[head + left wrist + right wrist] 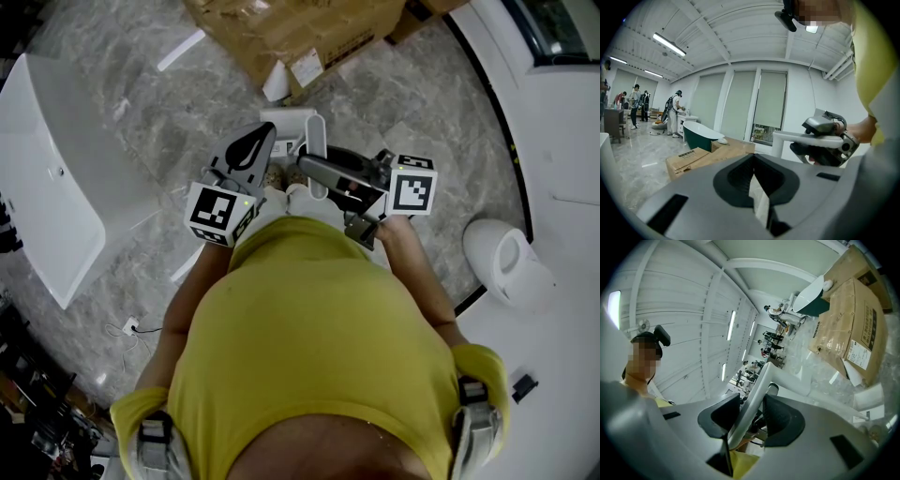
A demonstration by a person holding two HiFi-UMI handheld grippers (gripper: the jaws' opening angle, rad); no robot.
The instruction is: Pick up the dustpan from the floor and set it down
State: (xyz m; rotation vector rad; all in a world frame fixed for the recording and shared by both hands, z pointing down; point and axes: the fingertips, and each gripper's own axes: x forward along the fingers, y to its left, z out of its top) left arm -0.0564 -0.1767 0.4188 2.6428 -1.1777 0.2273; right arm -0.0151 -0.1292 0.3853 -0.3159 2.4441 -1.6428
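my right gripper (751, 408) is clamped on the dustpan (761, 385) handle, lifted up mid-frame. left gripper (754, 171) is pinched closed on nothing. only the set-down's left, i reckon.

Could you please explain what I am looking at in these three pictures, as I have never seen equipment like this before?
There is no robot here: a person in a yellow shirt holds a two-jaw gripper in each hand. The head view looks down from a camera on the person's head. The other two views come from cameras riding on the grippers, looking along their jaws. The cubes with square markers are parts of the grippers. The right gripper is closed on the dustpan's white handle. The left gripper has its jaws together with nothing between them. On the grey marble floor lie cardboard boxes and a white bathtub.
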